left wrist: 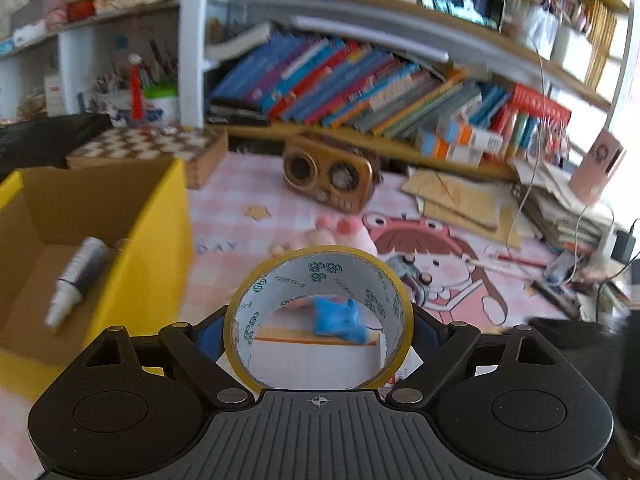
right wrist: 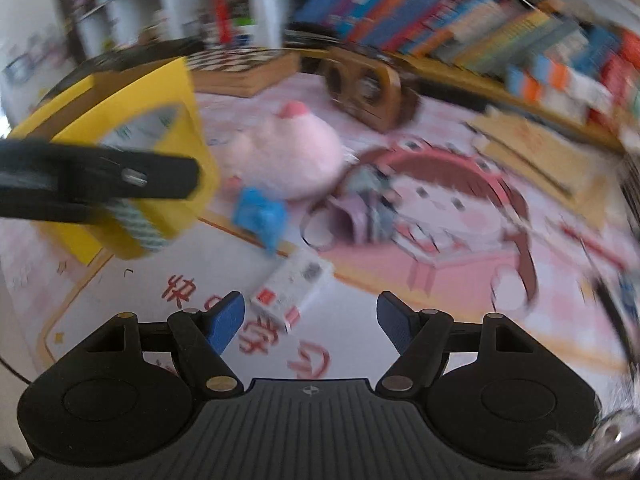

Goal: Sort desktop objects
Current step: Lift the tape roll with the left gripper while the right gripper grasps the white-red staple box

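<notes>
Holding the light, stiff tape roll (left wrist: pixel 318 316) by its sides in the left gripper (left wrist: pixel 318 332), near the yellow box (left wrist: pixel 140 264); right gripper (right wrist: pixel 310 318) wide, empty.

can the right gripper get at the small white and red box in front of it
Probably yes. The right gripper is open and empty, and the small white and red box lies flat just ahead of its fingertips with nothing between. The blue crumpled item lies farther back.

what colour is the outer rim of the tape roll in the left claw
Yellow, around a white inner face with teal printing on the tape roll; clearest in the left wrist view.
</notes>
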`<control>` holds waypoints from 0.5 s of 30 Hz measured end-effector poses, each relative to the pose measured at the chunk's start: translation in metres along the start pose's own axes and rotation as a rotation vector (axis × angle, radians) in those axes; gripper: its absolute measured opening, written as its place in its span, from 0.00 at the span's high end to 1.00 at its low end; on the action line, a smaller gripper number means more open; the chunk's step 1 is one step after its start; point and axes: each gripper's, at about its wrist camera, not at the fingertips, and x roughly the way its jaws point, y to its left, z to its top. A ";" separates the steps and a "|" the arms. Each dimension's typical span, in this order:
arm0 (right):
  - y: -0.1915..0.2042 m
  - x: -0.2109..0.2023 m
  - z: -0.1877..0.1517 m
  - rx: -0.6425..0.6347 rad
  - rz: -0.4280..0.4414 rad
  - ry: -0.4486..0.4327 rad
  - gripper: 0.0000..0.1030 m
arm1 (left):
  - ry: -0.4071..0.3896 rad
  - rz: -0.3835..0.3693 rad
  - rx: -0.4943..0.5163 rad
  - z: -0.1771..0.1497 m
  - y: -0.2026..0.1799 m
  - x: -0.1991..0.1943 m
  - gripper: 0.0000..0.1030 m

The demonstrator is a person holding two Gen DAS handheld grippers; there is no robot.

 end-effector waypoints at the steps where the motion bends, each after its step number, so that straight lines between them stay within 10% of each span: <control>1: 0.000 0.004 0.002 -0.026 0.018 -0.002 0.31 | -0.007 0.003 -0.010 0.000 0.002 -0.006 0.13; 15: -0.013 0.046 0.016 -0.266 0.201 0.094 0.35 | -0.029 0.041 -0.057 -0.011 0.013 -0.040 0.13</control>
